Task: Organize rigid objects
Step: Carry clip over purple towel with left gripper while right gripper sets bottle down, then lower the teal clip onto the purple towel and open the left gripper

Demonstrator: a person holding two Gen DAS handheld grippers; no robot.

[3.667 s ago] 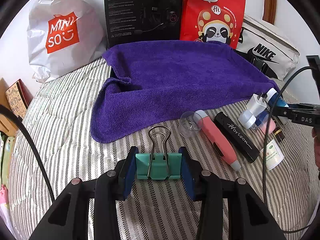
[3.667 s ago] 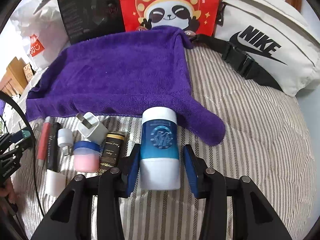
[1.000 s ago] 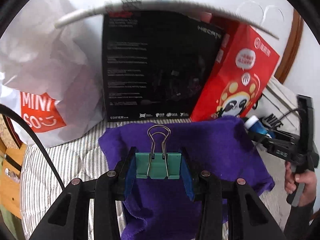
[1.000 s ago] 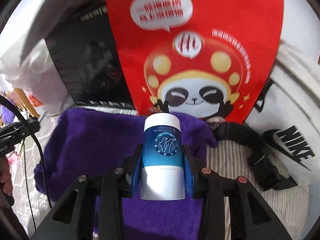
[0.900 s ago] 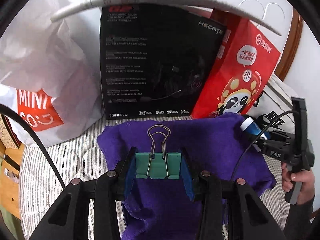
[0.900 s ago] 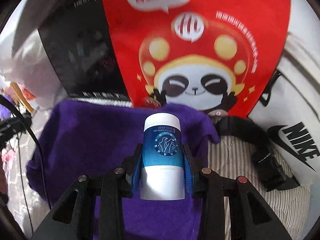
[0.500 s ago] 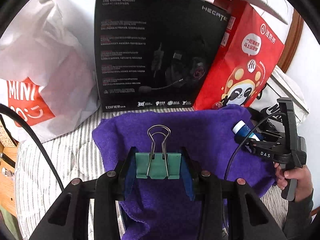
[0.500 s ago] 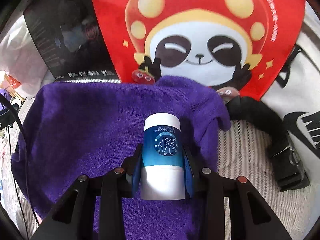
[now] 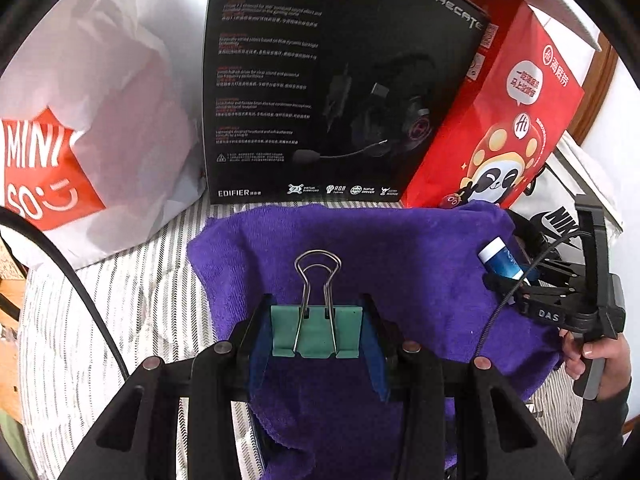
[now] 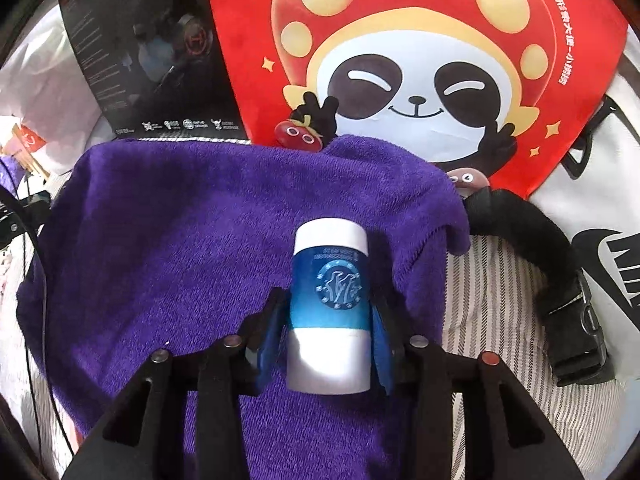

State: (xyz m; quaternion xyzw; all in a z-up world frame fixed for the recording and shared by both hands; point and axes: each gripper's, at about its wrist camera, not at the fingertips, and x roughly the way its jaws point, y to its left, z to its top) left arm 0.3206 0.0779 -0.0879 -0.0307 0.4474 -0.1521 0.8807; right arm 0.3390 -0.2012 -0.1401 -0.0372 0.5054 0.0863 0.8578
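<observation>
Left gripper (image 9: 316,334) clamps a clip (image 9: 317,331); right gripper (image 10: 328,334), jaws opening, straddles a bottle (image 10: 329,312) on the towel (image 10: 180,240); only the left view shows a hand (image 9: 600,360).

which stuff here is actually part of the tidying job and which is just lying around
Part of the job:
- green binder clip, clamped in the left gripper
- blue and white bottle, between the right gripper's opening jaws
- purple towel beneath both

Just lying about:
- white Miniso bag
- black headset box
- red panda bag
- white Nike bag
</observation>
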